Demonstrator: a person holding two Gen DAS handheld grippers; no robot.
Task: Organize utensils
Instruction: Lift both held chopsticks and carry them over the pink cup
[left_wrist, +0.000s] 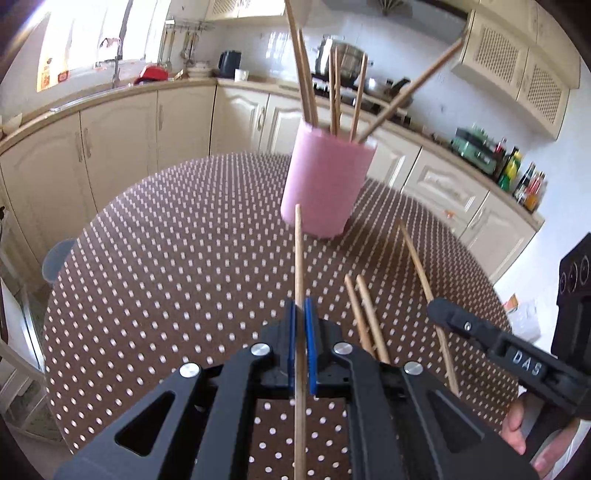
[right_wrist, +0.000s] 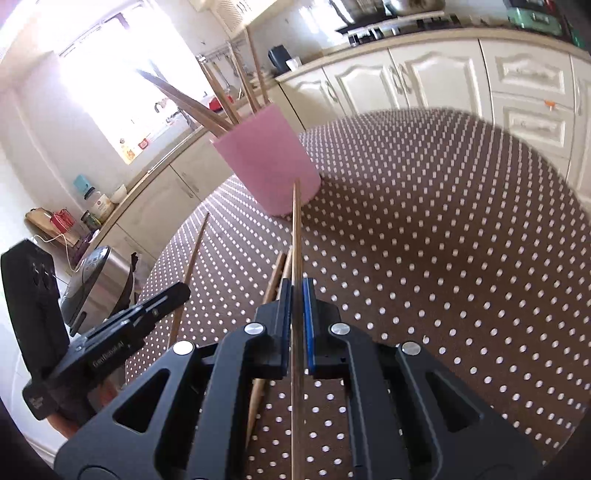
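A pink cup (left_wrist: 325, 181) stands on the dotted table (left_wrist: 166, 258) with several wooden chopsticks (left_wrist: 334, 88) upright in it. My left gripper (left_wrist: 302, 306) is shut on a chopstick (left_wrist: 298, 258) that points at the cup's base. My right gripper (right_wrist: 295, 286) is shut on another chopstick (right_wrist: 295, 229), also pointing at the cup (right_wrist: 269, 158). The right gripper also shows at the right of the left wrist view (left_wrist: 439, 310). Loose chopsticks (left_wrist: 365, 314) lie on the table between the grippers, and one more (left_wrist: 424, 284) lies to their right.
Cream kitchen cabinets and counters (left_wrist: 122, 129) curve behind the table. Bottles (left_wrist: 524, 181) stand on the right counter. A black appliance (left_wrist: 576, 280) is at the far right. The left gripper's body (right_wrist: 122, 332) shows at the left of the right wrist view.
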